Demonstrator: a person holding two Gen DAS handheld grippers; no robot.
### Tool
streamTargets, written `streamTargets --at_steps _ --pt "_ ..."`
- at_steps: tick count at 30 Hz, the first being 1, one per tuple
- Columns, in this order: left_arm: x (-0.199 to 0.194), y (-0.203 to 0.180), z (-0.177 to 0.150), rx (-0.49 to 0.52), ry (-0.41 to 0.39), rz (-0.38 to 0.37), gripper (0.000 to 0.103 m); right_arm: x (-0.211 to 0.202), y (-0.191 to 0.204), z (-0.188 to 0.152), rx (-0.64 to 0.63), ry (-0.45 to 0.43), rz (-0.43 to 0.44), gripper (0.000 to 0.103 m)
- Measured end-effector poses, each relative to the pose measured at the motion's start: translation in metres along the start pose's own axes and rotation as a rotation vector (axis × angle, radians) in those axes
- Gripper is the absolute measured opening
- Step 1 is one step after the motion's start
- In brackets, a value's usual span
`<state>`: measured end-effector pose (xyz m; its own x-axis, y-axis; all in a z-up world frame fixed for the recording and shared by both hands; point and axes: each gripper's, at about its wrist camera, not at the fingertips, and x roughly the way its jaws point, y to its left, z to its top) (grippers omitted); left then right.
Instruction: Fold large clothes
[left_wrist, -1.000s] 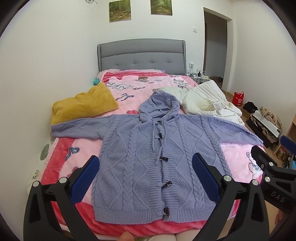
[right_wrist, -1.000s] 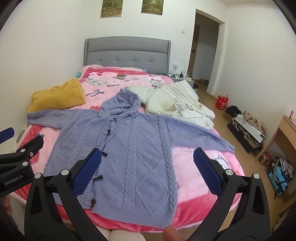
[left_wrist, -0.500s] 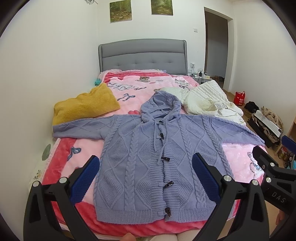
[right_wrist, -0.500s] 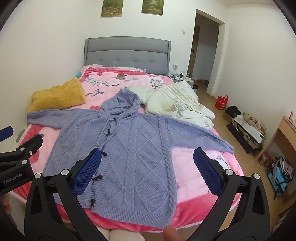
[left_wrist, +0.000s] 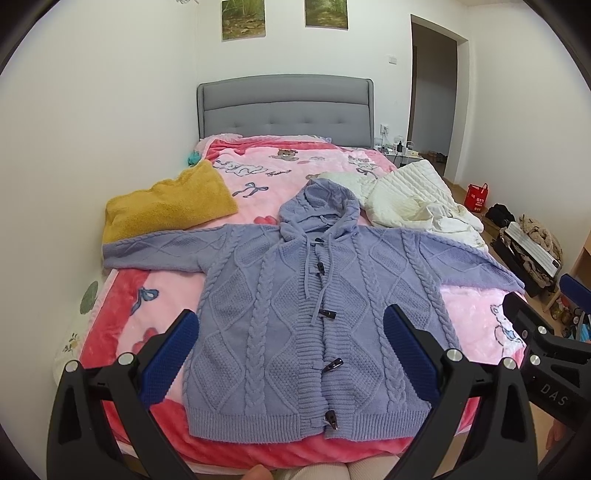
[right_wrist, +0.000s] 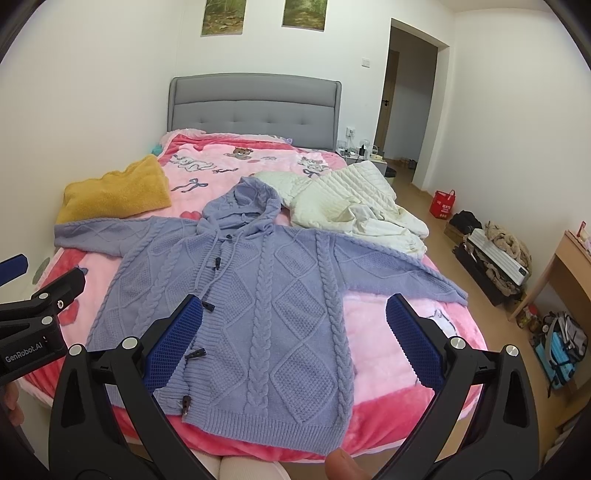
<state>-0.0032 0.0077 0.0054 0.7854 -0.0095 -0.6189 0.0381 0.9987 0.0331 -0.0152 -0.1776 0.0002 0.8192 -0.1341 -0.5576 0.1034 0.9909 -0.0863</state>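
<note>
A lavender cable-knit hooded cardigan (left_wrist: 314, 317) lies flat and face up on the pink bed (left_wrist: 122, 310), sleeves spread out to both sides, hood toward the headboard, toggles fastened. It also shows in the right wrist view (right_wrist: 258, 295). My left gripper (left_wrist: 291, 354) is open and empty, held above the hem near the foot of the bed. My right gripper (right_wrist: 293, 343) is open and empty, above the cardigan's right half. Neither touches the cloth.
A yellow fleece garment (left_wrist: 166, 206) lies at the bed's left. A white quilted garment (left_wrist: 413, 199) lies at the right by the hood. Grey headboard (left_wrist: 284, 107) behind. Floor clutter, a red bag (right_wrist: 443, 201) and a wooden desk (right_wrist: 569, 266) stand on the right.
Both grippers have drifted slightly; the view of the cardigan shifts a little. The cardigan has not moved and the jaws stay open.
</note>
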Motion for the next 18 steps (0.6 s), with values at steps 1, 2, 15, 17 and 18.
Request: streamTargets --at_steps 1,2,15,17,18 --pt "0.0 -0.001 0.0 0.001 0.001 -0.001 0.098 0.0 0.0 0.0 0.0 0.001 0.0 0.095" --pt "0.0 -0.001 0.001 0.003 0.002 -0.002 0.098 0.0 0.0 0.0 -0.001 0.0 0.001 0.095" --pt "0.006 0.001 0.006 0.01 0.002 0.002 0.098 0.0 0.002 0.009 0.01 -0.024 -0.009 0.095" --pt "0.015 0.004 0.011 0.01 0.004 0.005 0.098 0.008 0.003 0.014 0.023 -0.018 -0.002 0.095" --pt "0.019 0.006 0.013 0.009 0.005 0.007 0.098 0.015 0.004 0.018 0.029 -0.01 0.009 0.095"
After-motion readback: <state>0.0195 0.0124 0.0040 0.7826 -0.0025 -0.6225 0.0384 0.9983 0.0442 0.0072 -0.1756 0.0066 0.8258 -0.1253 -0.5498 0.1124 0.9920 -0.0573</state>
